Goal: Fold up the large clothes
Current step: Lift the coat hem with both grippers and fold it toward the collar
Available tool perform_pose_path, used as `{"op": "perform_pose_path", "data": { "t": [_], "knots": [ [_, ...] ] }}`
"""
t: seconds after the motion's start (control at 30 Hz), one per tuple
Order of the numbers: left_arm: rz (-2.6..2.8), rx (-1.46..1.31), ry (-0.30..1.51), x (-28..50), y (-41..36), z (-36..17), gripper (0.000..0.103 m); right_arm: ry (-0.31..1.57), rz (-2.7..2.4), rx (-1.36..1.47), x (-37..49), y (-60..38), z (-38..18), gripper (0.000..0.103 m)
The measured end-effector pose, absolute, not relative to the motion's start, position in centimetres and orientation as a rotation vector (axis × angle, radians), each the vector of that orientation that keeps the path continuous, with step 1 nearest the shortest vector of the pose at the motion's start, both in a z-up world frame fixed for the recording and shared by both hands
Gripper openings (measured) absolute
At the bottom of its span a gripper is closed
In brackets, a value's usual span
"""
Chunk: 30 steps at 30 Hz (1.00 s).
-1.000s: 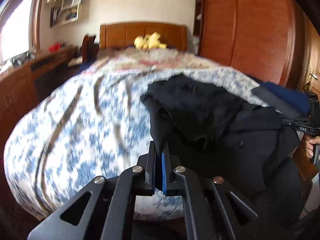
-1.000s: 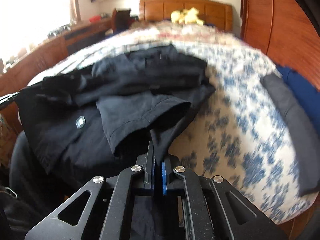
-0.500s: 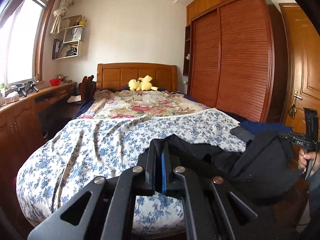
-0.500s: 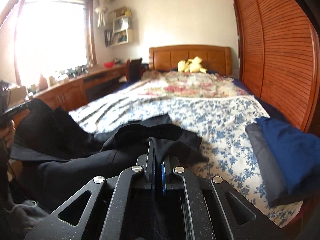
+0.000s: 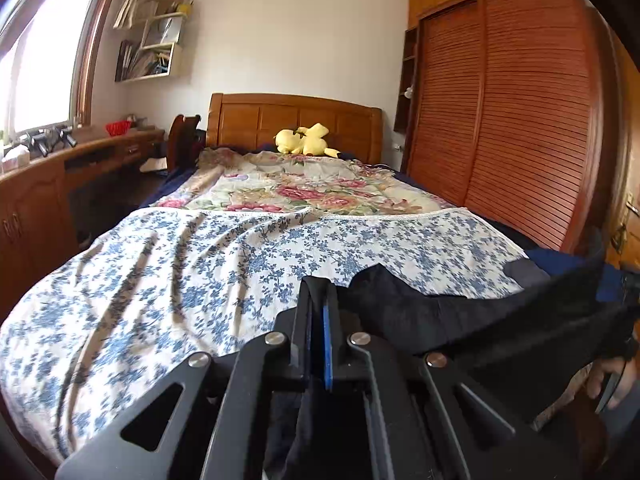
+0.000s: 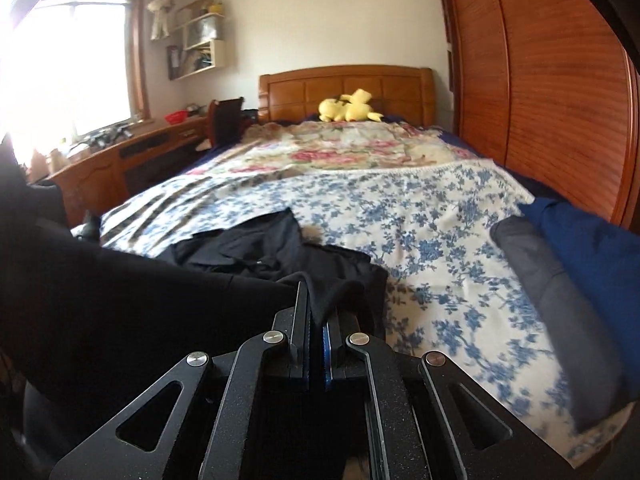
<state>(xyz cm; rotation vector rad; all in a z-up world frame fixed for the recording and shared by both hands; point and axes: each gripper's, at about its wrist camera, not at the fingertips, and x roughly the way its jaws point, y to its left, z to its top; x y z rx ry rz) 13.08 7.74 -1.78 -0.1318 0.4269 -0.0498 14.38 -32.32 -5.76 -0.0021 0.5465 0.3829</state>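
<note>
Left gripper [image 5: 319, 300] clamped on black garment's [image 5: 460, 320] edge, cloth stretched rightward above the blue-floral bedspread [image 5: 180, 280]; right gripper [image 6: 316, 312] pinching the same garment, its far part lying crumpled on the bedspread

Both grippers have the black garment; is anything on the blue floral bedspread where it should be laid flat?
Nothing visible on the blue floral bedspread ahead. The folded grey and navy clothes sit only at its right edge, beside the black garment.
</note>
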Motion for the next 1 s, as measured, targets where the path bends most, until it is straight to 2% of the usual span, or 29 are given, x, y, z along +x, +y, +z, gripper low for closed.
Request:
{"op": "perform_pose_path", "data": {
  "t": [0.33, 0.57, 0.73, 0.83, 0.93, 0.97, 1.0],
  "knots": [
    [-0.025, -0.157, 0.368, 22.3, 9.4, -2.3, 0.002, 0.505, 0.32, -0.064, 25.1, -29.7, -5.6, 0.002],
    [-0.06, -0.145, 0.411, 25.9, 9.6, -5.3, 0.002, 0.592, 0.25, -0.139, 30.0, -28.1, -8.6, 0.002],
    [-0.118, -0.153, 0.448, 27.0, 9.6, -7.1, 0.002, 0.656, 0.237, -0.186, 31.0, -26.7, -10.4, 0.005],
    [-0.128, -0.141, 0.475, 27.6, 9.4, -7.5, 0.003, 0.666, 0.216, -0.188, 31.1, -25.9, -10.7, 0.012],
    [-0.128, -0.137, 0.483, 27.6, 9.4, -7.7, 0.005, 0.658, 0.195, -0.126, 30.9, -25.8, -10.1, 0.036],
    [-0.131, -0.147, 0.486, 27.7, 9.4, -7.7, 0.005, 0.649, 0.194, -0.106, 30.6, -25.7, -9.8, 0.048],
    [-0.134, -0.154, 0.488, 27.8, 9.4, -7.8, 0.005, 0.637, 0.193, -0.096, 30.2, -25.5, -9.4, 0.053]
  ]
}}
